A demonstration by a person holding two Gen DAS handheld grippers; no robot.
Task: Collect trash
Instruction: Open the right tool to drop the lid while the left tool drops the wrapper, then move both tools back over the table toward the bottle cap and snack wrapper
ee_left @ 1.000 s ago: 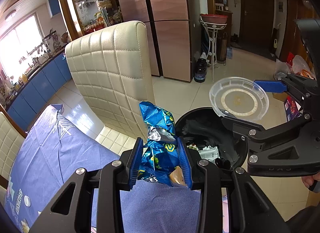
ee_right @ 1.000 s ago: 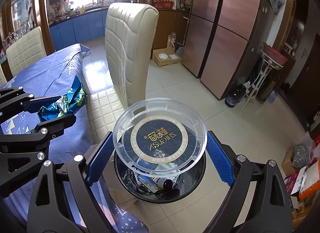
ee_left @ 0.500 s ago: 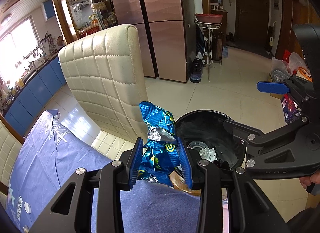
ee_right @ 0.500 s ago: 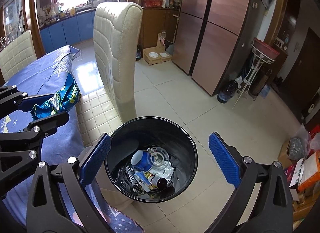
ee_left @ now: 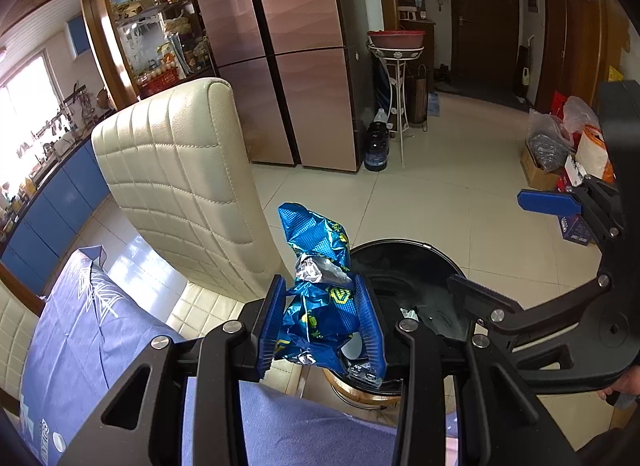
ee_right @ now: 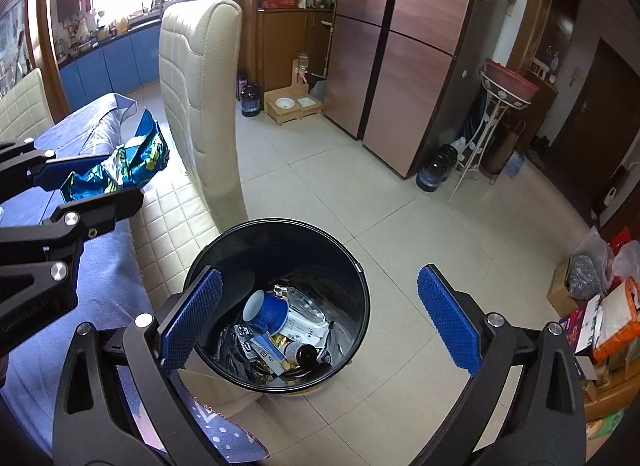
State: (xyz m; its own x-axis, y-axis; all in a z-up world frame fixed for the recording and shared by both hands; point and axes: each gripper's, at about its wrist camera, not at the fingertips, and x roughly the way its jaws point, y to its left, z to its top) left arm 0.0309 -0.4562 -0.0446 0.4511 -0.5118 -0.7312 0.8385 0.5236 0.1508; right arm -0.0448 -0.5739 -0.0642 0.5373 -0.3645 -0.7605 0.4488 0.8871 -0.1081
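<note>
My left gripper (ee_left: 322,320) is shut on a crumpled blue snack bag (ee_left: 318,266) and holds it above the table edge, just left of the black trash bin (ee_left: 404,258). In the right wrist view the bag (ee_right: 120,163) sits left of the bin (ee_right: 360,278). My right gripper (ee_right: 318,316) is open and empty above the bin. The bin holds a blue cup (ee_right: 264,308), a clear plastic lid, wrappers and a small brown bottle (ee_right: 300,354).
A cream padded chair (ee_left: 180,189) stands between the blue-clothed table (ee_left: 80,346) and the bin. Copper fridge doors (ee_left: 304,65), a metal plant stand (ee_left: 396,77), water jugs and boxes with bags (ee_left: 560,145) line the tiled floor.
The right gripper opened and the clear plastic lid dropped into the bin. The left gripper still holds the blue bag and has shifted slightly toward the bin.
</note>
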